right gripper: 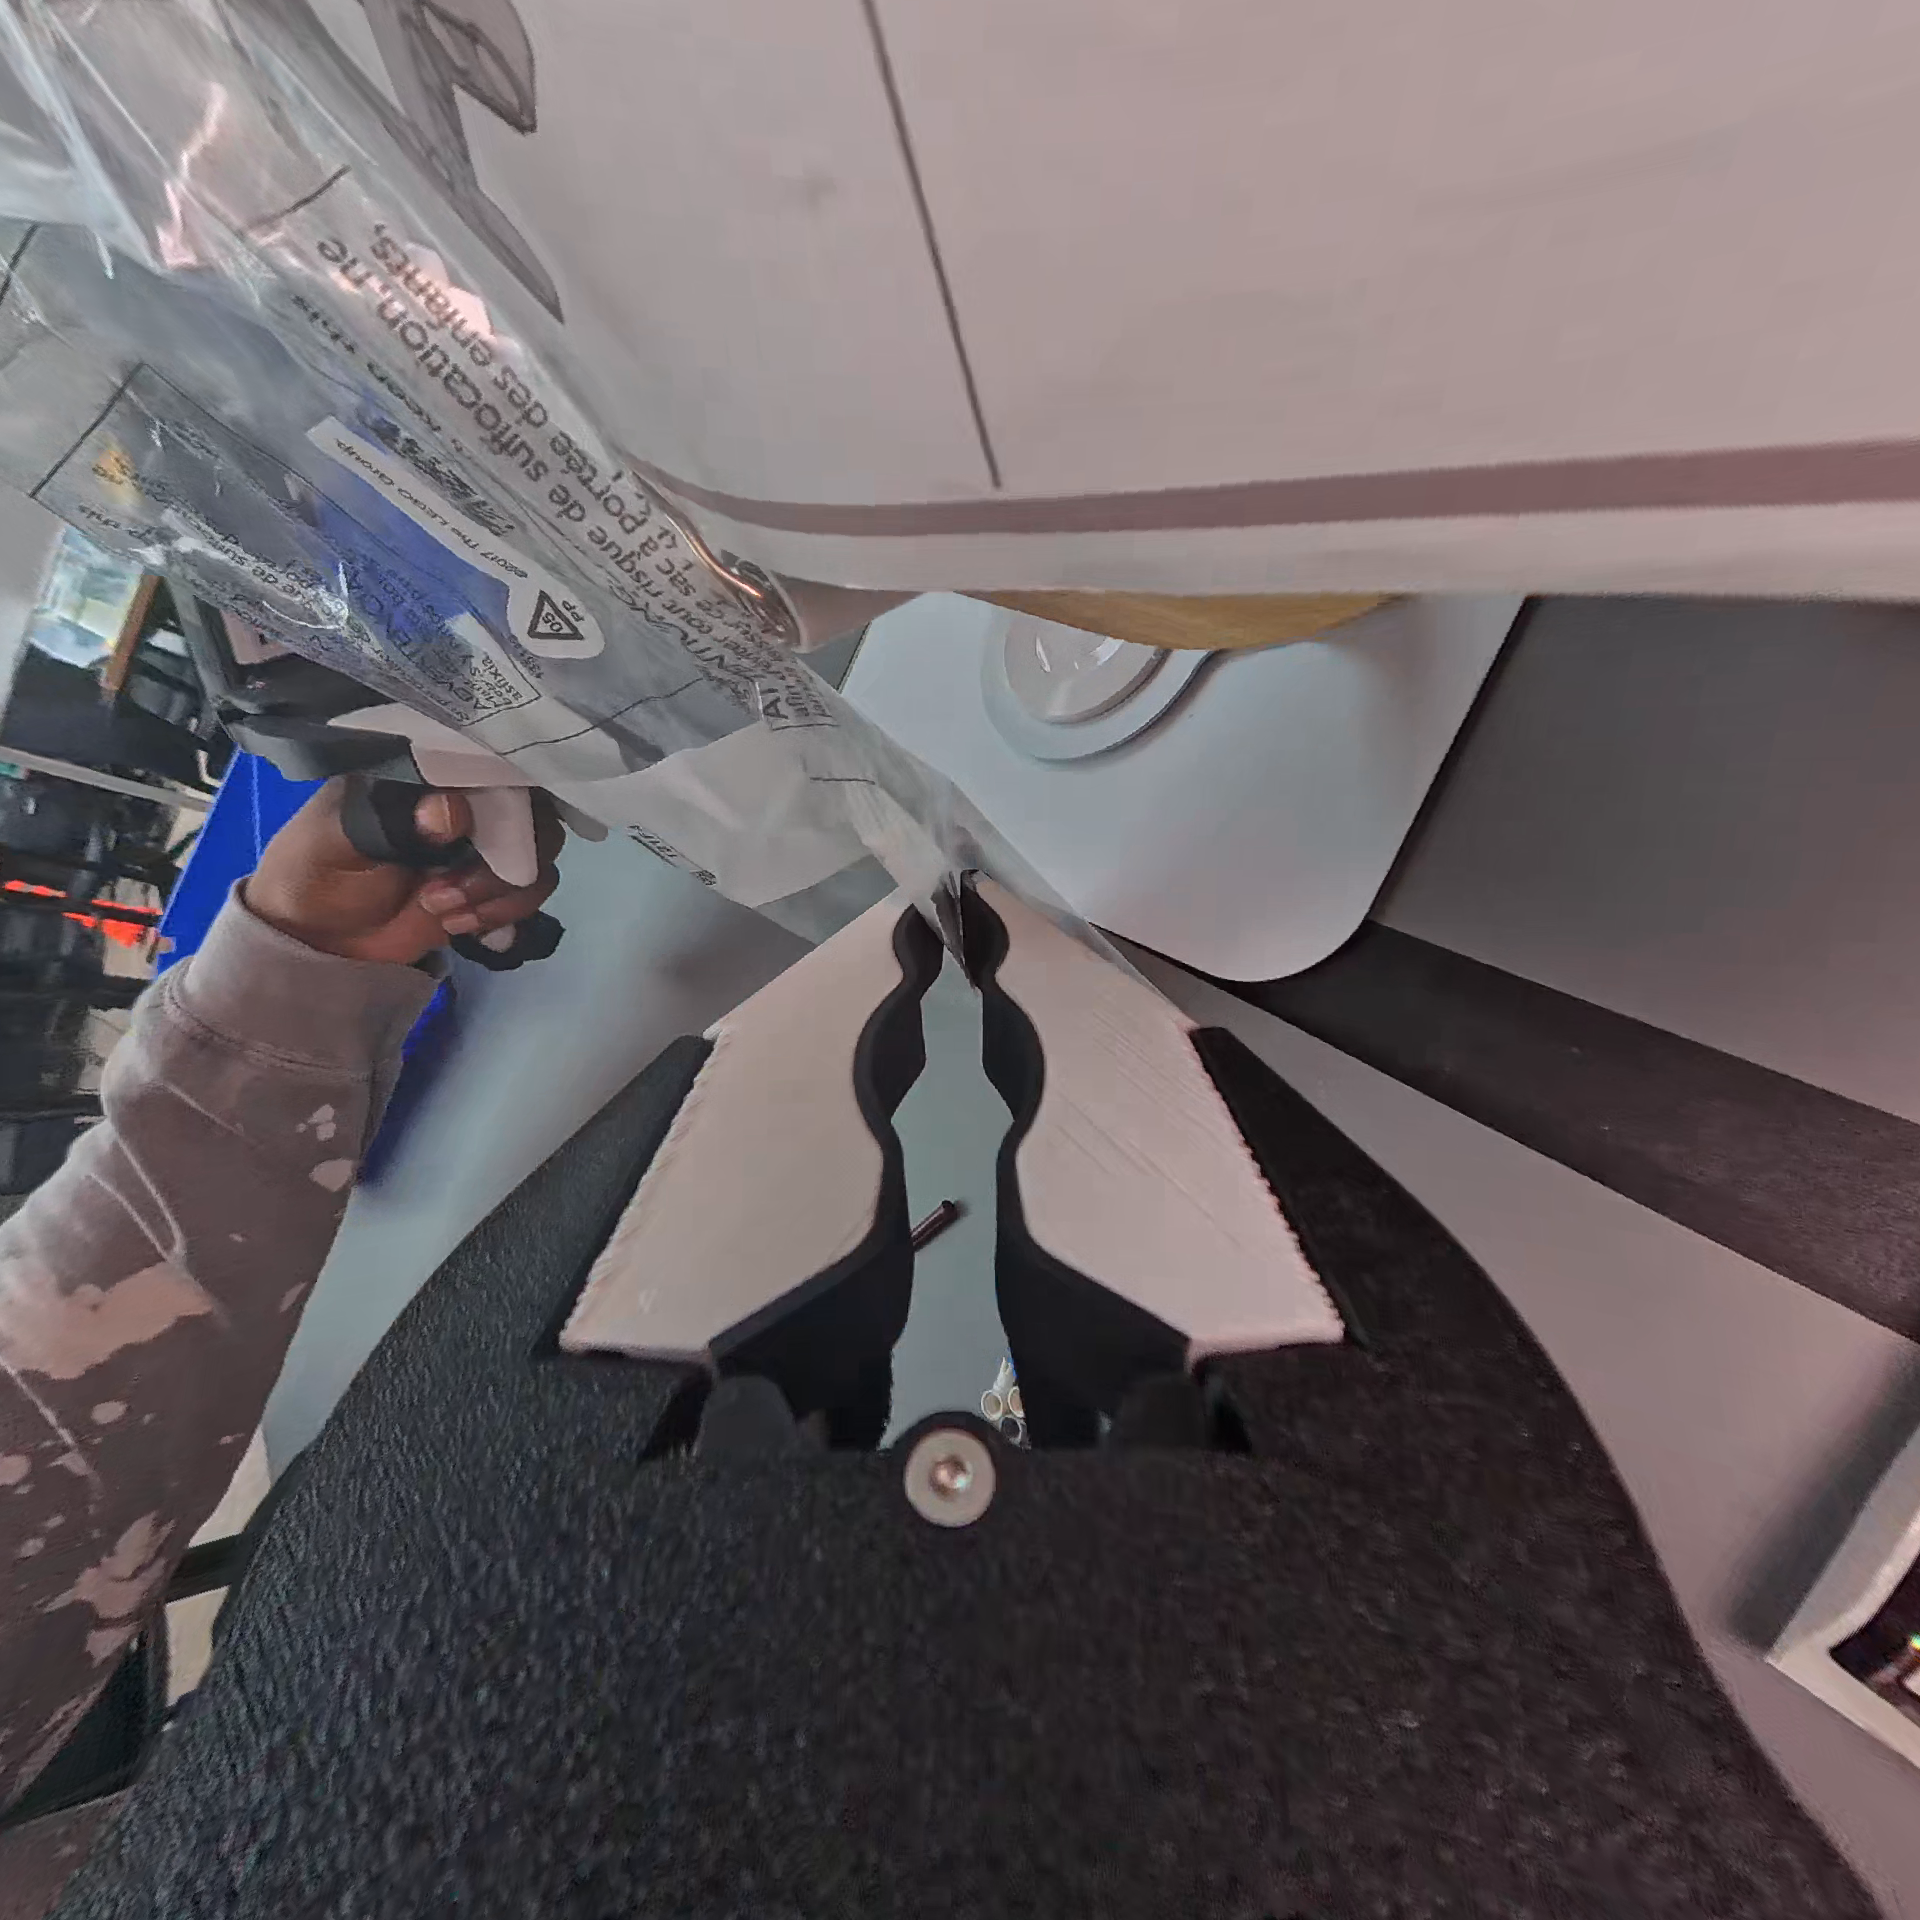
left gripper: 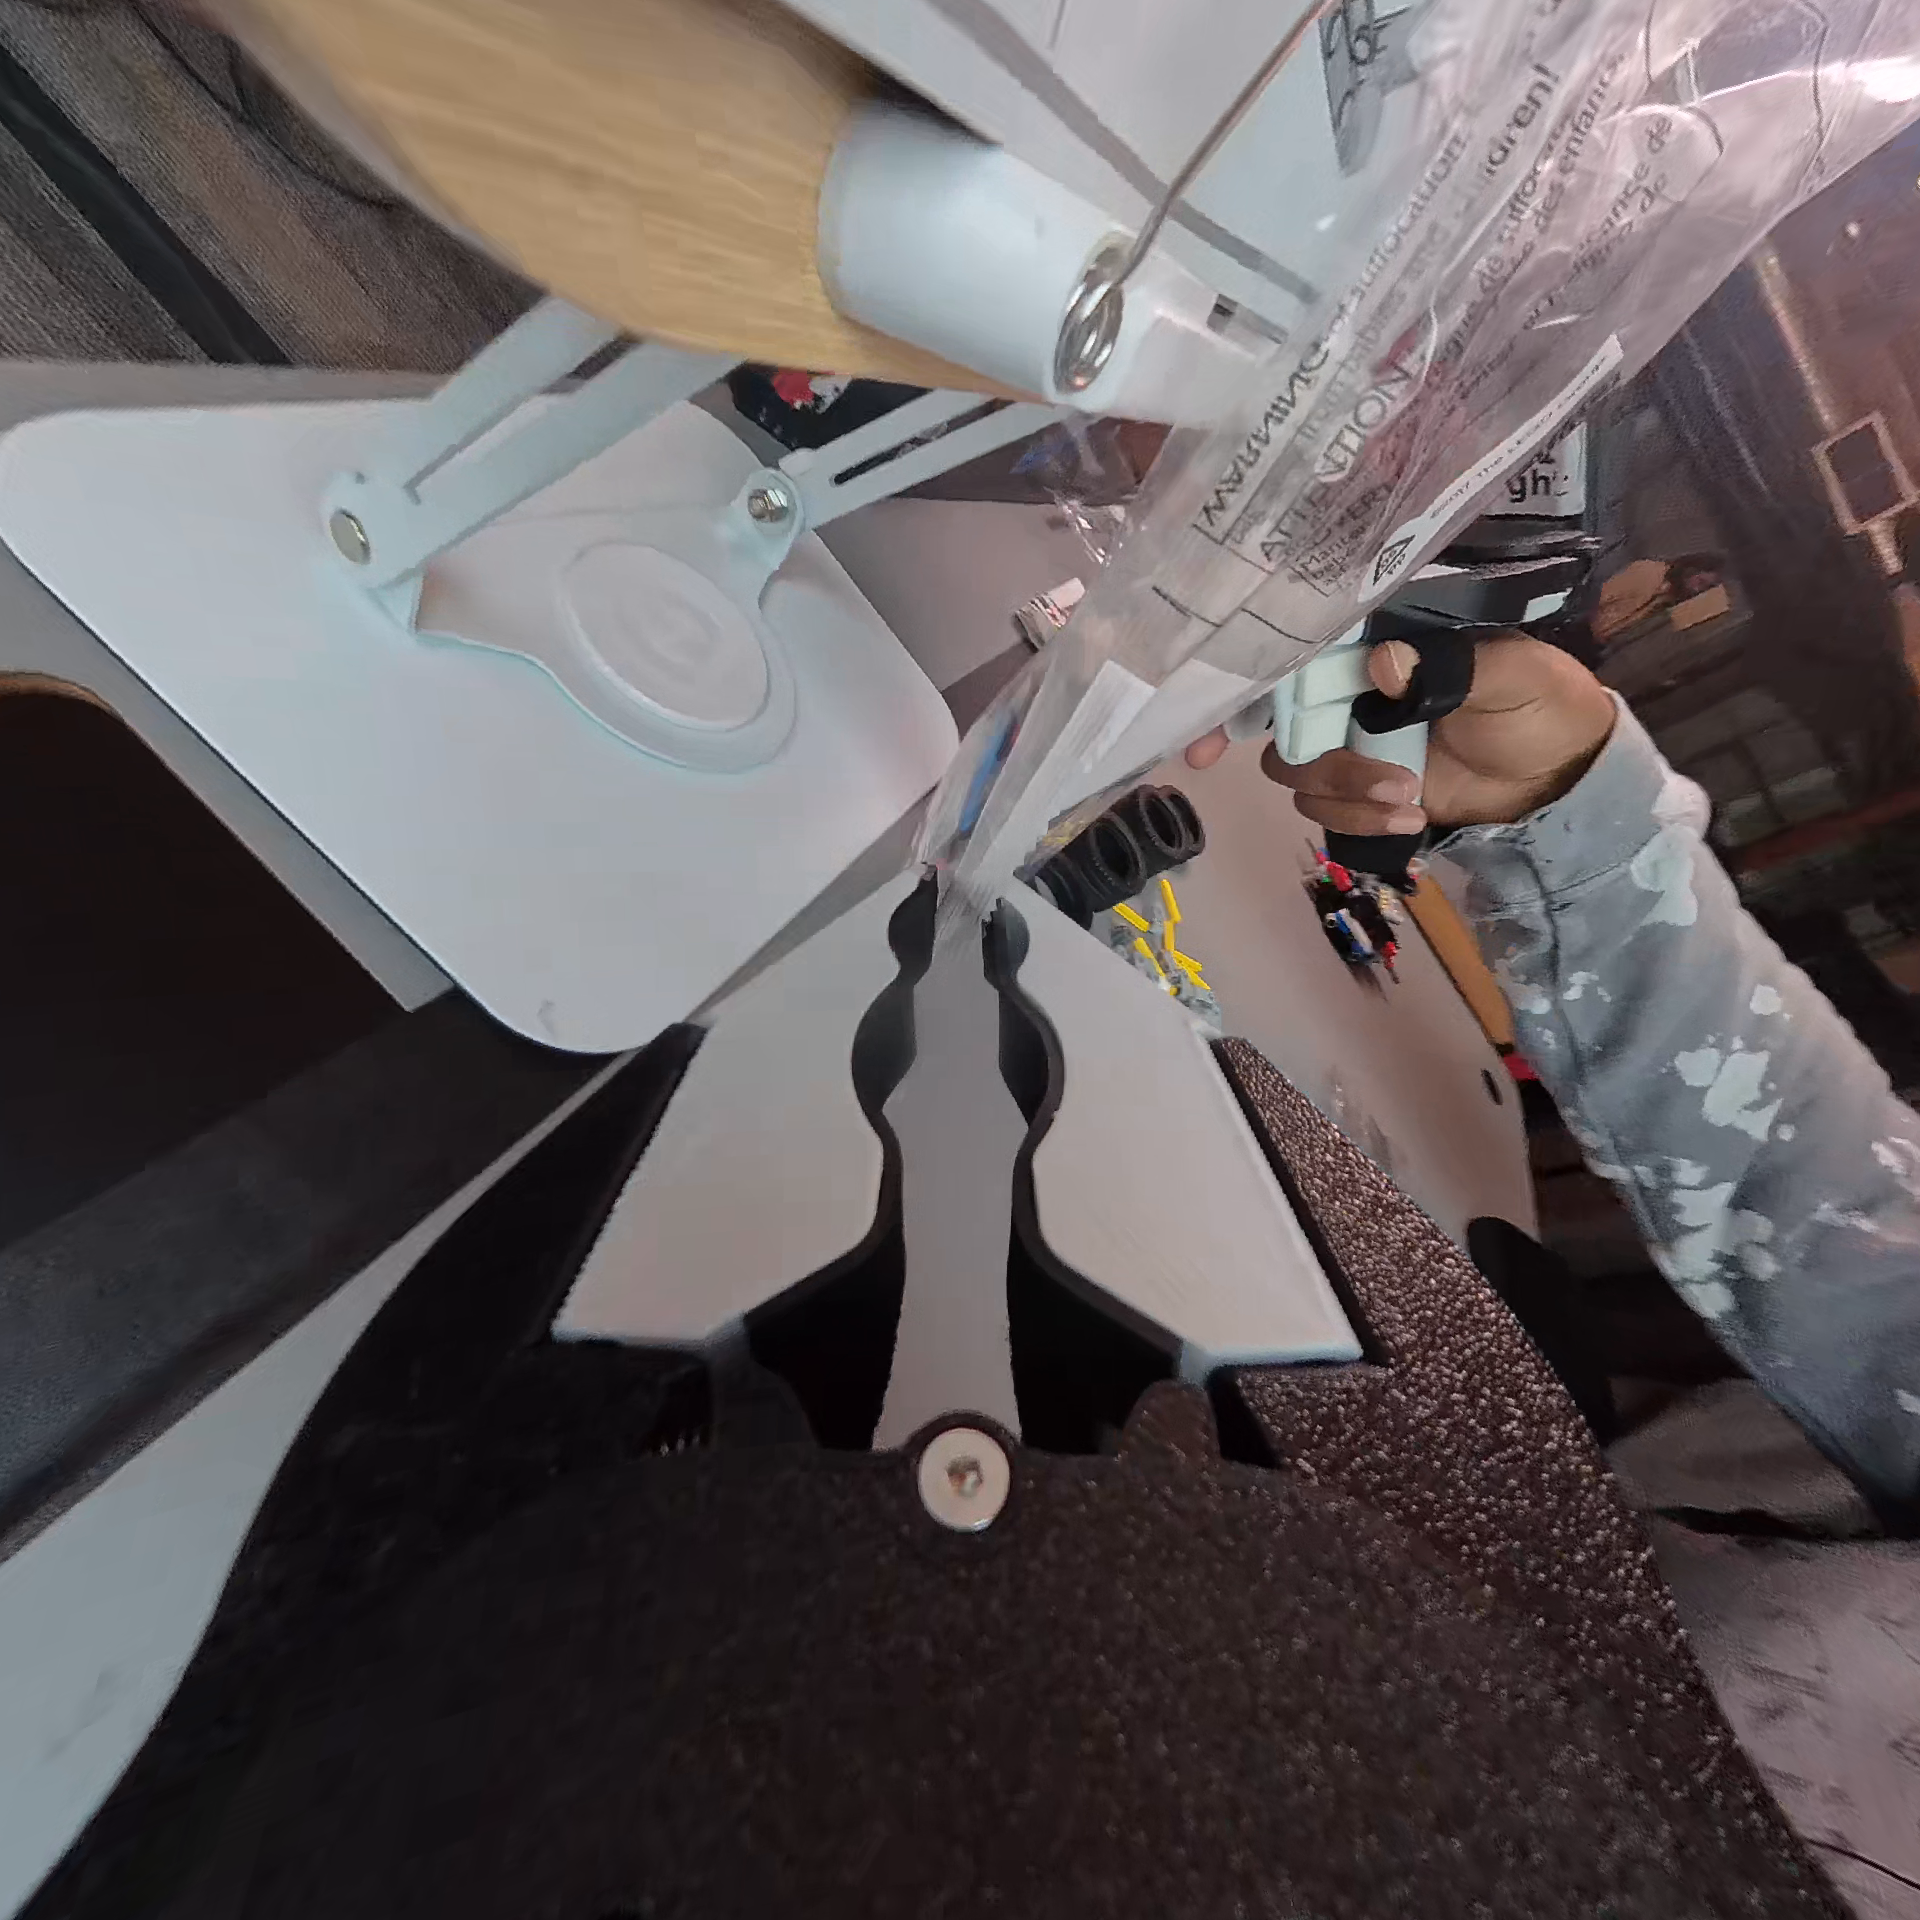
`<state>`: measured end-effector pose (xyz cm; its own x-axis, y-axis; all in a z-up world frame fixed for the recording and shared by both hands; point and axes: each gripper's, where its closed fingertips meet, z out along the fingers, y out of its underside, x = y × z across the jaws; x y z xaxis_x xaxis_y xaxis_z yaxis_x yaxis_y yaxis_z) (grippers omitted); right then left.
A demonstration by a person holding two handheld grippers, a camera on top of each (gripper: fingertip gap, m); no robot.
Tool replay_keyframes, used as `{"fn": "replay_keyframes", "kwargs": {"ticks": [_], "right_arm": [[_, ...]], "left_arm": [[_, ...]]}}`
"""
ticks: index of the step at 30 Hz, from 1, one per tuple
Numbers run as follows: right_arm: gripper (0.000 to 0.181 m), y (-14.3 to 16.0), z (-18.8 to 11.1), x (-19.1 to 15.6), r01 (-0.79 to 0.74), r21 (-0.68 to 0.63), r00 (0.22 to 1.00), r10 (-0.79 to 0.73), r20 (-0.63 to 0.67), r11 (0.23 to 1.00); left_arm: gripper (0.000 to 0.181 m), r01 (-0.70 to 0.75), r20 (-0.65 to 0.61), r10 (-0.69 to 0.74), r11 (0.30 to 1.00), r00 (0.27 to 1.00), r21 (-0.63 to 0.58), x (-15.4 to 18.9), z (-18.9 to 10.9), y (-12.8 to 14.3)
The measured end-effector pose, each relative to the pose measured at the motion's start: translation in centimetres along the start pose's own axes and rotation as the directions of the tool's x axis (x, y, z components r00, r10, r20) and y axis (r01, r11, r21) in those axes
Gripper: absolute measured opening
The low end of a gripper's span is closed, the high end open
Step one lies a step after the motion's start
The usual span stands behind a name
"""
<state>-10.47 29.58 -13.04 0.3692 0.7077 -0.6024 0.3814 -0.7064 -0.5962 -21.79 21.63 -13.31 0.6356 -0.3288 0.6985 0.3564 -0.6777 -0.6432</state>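
A clear plastic bag [left gripper: 1455, 343] with black printing is stretched in the air between both grippers. My left gripper [left gripper: 961, 909] is shut on one edge of the bag. My right gripper [right gripper: 954, 914] is shut on the other edge of the bag [right gripper: 436, 499]. In the left wrist view the person's hand [left gripper: 1455, 748] holds the other gripper's handle behind the bag. In the right wrist view a hand [right gripper: 384, 883] and a spotted grey sleeve [right gripper: 156, 1195] hold the other handle at the left.
A white lamp base plate [left gripper: 520, 727] with a wooden and white arm [left gripper: 727, 208] stands close ahead; the plate also shows in the right wrist view [right gripper: 1247, 831]. Small black rings [left gripper: 1122, 852] and yellow parts [left gripper: 1164, 935] lie on the grey table [left gripper: 1351, 1091]. The grippers' ends are close to 15 cm from one another.
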Motion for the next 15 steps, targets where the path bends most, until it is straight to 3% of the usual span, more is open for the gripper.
{"fn": "replay_keyframes", "kwargs": {"ticks": [4,9,12,15], "right_arm": [[0.006,0.3,-0.4,0.1,-0.025,0.007,1.0,0.025,0.013,1.0],[0.027,0.6,-1.8,1.0,0.099,0.024,0.993,-0.098,-0.064,0.995],[0.038,0.2,-3.8,0.8,0.357,0.087,0.925,-0.339,-0.169,0.93],[0.042,0.0,-6.7,0.4,0.615,0.117,0.755,-0.54,-0.371,0.78]], "left_arm": [[0.011,0.11,-0.05,-0.111,0.994,0.993,-0.022,-0.1,0.3,0.1],[0.039,-0.083,-0.016,0.085,0.991,0.996,0.106,0.7,-0.9,-1.8],[0.044,-0.331,0.178,0.294,0.913,0.939,0.239,1.4,-3.1,-3.6],[0.045,-0.515,0.394,0.393,0.811,0.831,0.277,2.3,-5.5,-4.1]]}}
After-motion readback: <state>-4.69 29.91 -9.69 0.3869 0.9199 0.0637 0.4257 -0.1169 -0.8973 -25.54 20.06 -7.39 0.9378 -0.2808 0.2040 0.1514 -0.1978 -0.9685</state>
